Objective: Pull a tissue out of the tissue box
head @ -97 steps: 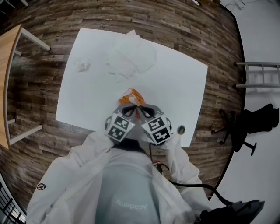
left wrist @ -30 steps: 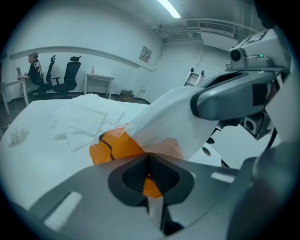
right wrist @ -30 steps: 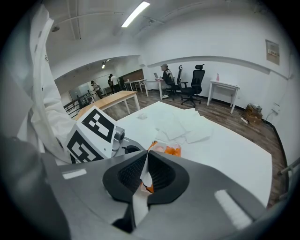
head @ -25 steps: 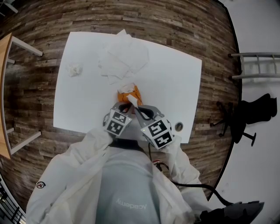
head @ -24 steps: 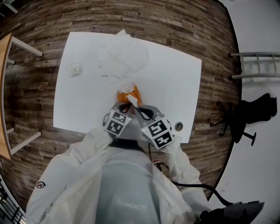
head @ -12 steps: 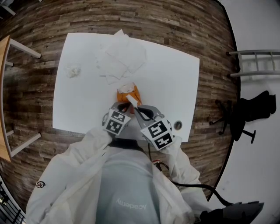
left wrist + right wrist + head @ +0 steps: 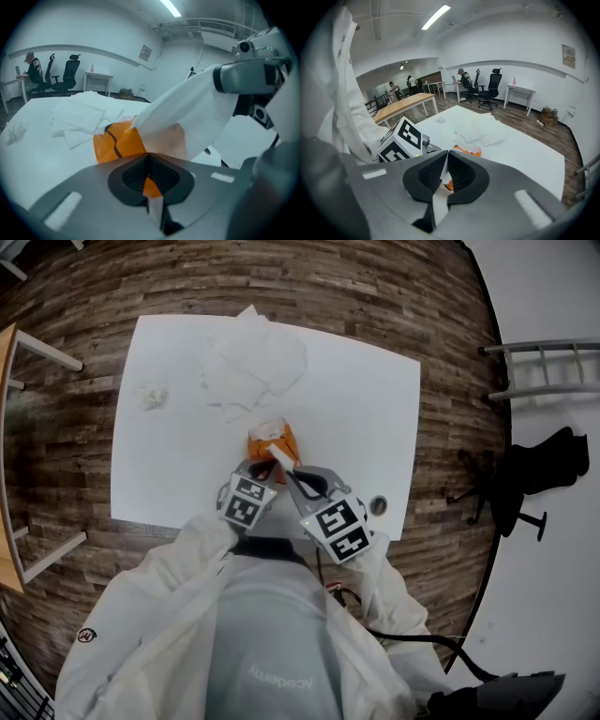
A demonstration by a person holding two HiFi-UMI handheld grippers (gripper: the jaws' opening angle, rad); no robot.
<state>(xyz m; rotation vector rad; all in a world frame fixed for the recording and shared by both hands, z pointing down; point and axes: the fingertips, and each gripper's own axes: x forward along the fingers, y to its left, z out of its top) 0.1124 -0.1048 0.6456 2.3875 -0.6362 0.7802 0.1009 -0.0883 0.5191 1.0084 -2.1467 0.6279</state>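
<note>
text check | grey top (image 7: 281, 678): "Academy", printed in pale letters, upside down in the head view | round sleeve logo (image 7: 86, 637): too tiny to read | marker cubes (image 7: 246, 504): just black-and-white square codes, no letters | wall notice (image 7: 569, 56): can't make it out

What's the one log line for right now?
left gripper: shut on pack | right gripper: shut on tissue | tissue: partly out of pack | table: pile of tissues
</note>
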